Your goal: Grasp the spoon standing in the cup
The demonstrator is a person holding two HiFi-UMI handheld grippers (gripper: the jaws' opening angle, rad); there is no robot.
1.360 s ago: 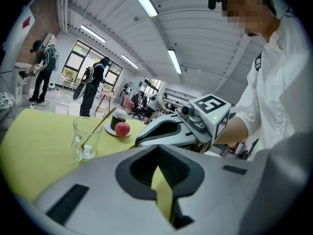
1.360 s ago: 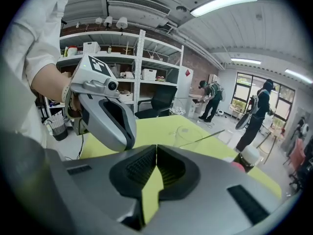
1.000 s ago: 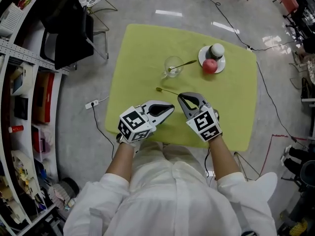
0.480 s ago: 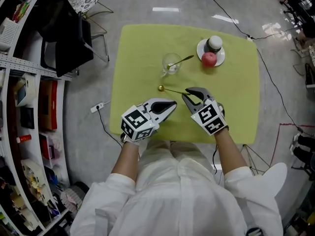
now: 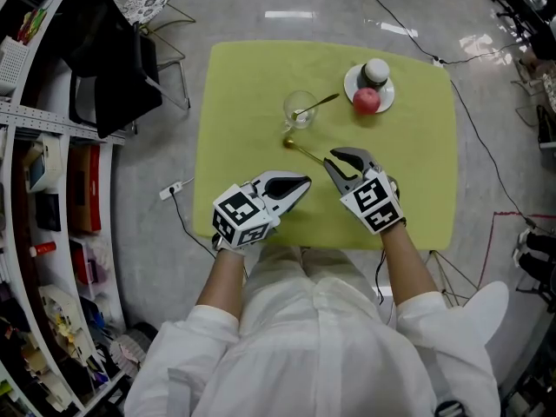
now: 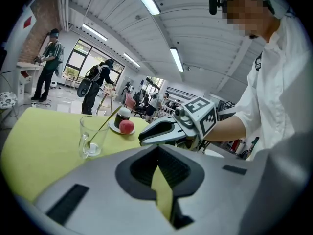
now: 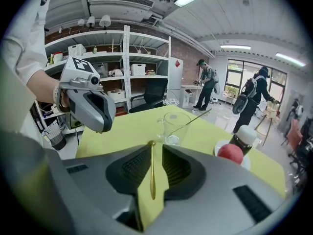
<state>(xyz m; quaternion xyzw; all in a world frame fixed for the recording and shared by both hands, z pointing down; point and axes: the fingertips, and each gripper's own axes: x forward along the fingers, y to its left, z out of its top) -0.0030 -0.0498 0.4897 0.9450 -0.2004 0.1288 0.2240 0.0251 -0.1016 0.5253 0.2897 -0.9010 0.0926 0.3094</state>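
Observation:
A clear glass cup [image 5: 301, 109] [image 7: 176, 125] [image 6: 93, 136] stands mid-table on the green cloth [image 5: 252, 85]. A thin spoon [image 5: 319, 104] [image 7: 196, 115] leans in it, handle toward the plate. My right gripper [image 5: 329, 157] [image 7: 154, 149] hovers just short of the cup, shut on the handle of a second, gold spoon [image 5: 302, 150] [image 7: 152, 170] whose bowl points at the cup. My left gripper [image 5: 304, 182] [image 6: 157, 148] is shut and holds nothing, near the table's front edge, left of the right one.
A white plate [image 5: 354, 82] with a red apple [image 5: 365, 101] [image 7: 230, 153] and a dark bottle [image 5: 376, 71] [image 7: 243, 140] sits right of the cup. Shelves [image 5: 43, 189] and a black chair [image 5: 122, 59] stand at the left. People [image 7: 208, 87] stand beyond the table.
My right gripper has moved forward toward the cup, and the gold spoon has moved with it. The left gripper has hardly shifted.

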